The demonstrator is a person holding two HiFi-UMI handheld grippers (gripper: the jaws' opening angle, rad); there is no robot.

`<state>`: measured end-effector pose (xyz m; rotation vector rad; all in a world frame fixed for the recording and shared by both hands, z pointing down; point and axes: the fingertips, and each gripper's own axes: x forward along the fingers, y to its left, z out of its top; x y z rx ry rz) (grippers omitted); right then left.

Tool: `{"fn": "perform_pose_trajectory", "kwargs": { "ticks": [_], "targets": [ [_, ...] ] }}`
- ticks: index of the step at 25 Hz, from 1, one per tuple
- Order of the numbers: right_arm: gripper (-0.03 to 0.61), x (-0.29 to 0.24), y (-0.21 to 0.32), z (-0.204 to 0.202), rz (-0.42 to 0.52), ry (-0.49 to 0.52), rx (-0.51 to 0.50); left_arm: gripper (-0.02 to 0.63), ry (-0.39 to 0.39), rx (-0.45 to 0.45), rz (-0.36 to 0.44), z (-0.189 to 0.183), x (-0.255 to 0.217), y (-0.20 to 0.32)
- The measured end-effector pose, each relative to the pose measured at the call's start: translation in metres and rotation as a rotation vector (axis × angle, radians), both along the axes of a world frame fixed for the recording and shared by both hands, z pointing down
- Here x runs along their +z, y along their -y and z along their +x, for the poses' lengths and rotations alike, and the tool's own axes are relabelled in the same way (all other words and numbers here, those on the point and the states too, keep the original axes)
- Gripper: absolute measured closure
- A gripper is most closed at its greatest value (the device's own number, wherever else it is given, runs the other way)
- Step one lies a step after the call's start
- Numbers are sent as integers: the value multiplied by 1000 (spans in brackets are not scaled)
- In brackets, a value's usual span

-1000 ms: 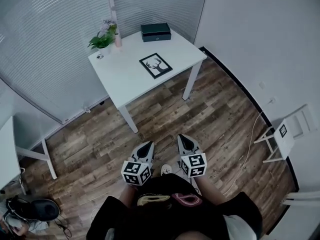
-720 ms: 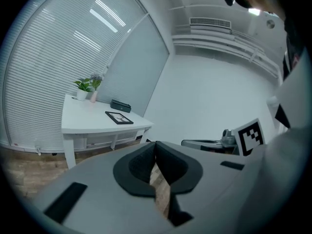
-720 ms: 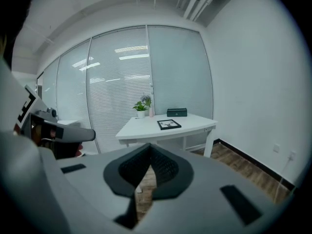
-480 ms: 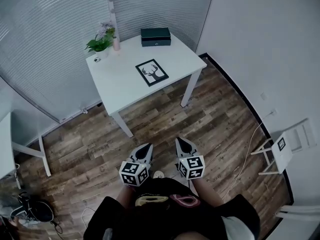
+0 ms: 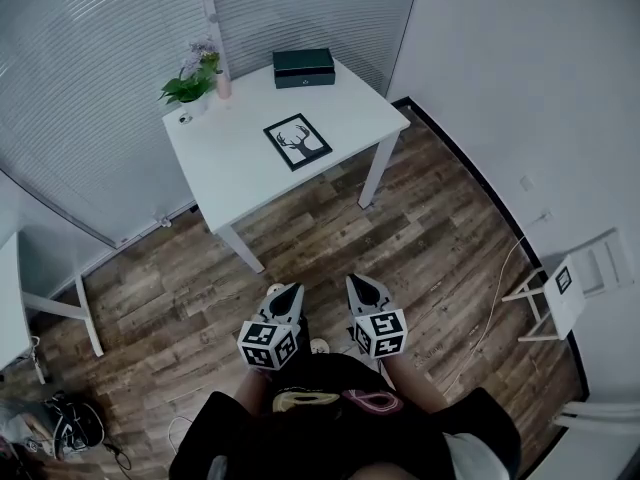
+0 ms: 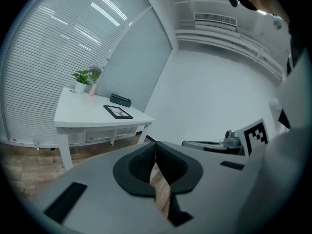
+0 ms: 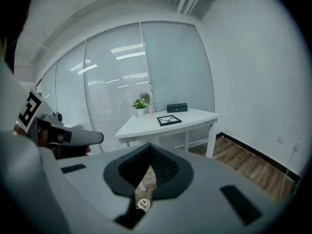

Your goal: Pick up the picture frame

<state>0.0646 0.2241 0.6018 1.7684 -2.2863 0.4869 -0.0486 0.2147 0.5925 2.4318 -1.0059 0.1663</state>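
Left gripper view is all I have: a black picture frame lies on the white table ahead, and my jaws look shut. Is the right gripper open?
Observer: No. The right gripper is shut, with nothing between its jaws.
Operator: Is anything on the floor near my path?
Observer: A thin white cable lies on the wooden plank floor, off to the right by the wall and not on the line to the white table.
Operator: What else is on that side?
Observer: A white folding stool bearing a square marker stands by the right wall.
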Motion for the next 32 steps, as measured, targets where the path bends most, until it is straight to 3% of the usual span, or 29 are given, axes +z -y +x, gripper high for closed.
{"fn": "perform_pose_trajectory", "kwargs": {
  "ticks": [9, 18, 32],
  "targets": [
    [568, 2, 55, 12, -13, -22, 54, 595, -17, -6, 1, 5, -2, 72],
    [568, -9, 146, 18, -16, -44, 114, 595, -19, 0, -10, -1, -10, 171],
    [568, 2, 244, -41, -46, -62, 135, 595, -2, 34, -60, -48, 1, 287]
  ]
}}
